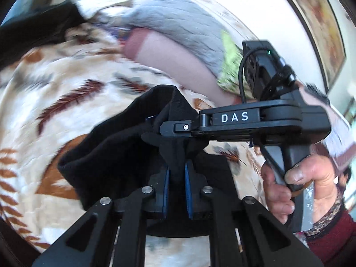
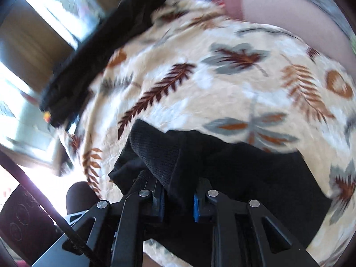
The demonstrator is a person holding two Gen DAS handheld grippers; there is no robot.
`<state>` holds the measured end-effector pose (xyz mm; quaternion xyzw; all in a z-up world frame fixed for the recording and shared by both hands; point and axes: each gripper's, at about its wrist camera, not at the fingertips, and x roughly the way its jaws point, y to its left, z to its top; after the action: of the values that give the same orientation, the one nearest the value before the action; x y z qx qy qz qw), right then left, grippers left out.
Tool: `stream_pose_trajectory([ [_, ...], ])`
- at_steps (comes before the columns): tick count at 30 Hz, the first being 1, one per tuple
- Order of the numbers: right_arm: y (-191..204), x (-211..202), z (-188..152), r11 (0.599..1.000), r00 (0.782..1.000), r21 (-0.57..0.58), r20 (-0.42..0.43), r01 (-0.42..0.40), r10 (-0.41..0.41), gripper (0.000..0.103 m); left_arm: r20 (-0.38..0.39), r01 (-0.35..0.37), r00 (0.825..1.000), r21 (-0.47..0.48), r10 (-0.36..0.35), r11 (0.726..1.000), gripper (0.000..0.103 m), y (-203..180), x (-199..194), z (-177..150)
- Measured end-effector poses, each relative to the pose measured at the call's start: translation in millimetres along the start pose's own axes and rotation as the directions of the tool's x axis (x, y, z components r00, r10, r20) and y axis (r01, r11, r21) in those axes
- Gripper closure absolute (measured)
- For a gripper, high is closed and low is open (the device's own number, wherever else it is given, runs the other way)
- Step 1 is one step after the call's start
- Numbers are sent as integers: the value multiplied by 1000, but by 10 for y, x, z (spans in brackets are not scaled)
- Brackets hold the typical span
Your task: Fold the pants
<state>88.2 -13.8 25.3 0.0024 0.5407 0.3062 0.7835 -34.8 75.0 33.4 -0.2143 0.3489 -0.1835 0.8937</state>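
- Left gripper point(image 1: 177, 185): nearly closed, blue pads point(image 1: 187, 191) pinching a bunched edge of the black pants point(image 1: 115, 155).
- Right gripper point(image 2: 179, 200): also nearly closed, pads point(image 2: 195, 207) clamped on a thick ribbed fold of the same pants point(image 2: 244, 178); looks like the waistband or a cuff, cannot tell which.
- In the left view, right gripper point(image 1: 171, 128) seen side-on, its fingertips buried in the cloth just above the left pads; both grips close together on one edge.
- Hand point(image 1: 300, 187) wrapped round the right gripper's handle, dark red sleeve point(image 1: 333, 238) behind it.
- Pants hanging off both grips in a loose heap, part draped down onto the blanket point(image 2: 200, 77); not flat, no clean crease visible.
- Blanket: cream, leaf-patterned, spread under everything; another dark garment point(image 2: 89, 62) lying apart near its far edge.
- Pillows point(image 1: 178, 29) in grey and pink at the far side of the blanket.
- Progress, as a judgement: early or mid fold. Edge gathered and gripped, cloth off the surface; still left to carry it over, lay it down aligned, smooth it and release.
- Strong blur in both views, so finer detail of the cloth's layers not readable.
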Motion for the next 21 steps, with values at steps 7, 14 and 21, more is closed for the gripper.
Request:
stream_pose_trajectory([
  [7,-880,-539,-575,971,983,202,158,-124,92,84,-101,156,984,114,-144,981,82,-715,23,-64],
  [14,-1801,-573,-1070,931,975,364,218,-39,-44,66,-110,259,964,190,-242,947,46,-896,-395,-126],
  [21,-2289,-907,-1442,860,938,508,278,40,-208,41,-128,108,987,91,-96,990,37,-454,-238,-105],
])
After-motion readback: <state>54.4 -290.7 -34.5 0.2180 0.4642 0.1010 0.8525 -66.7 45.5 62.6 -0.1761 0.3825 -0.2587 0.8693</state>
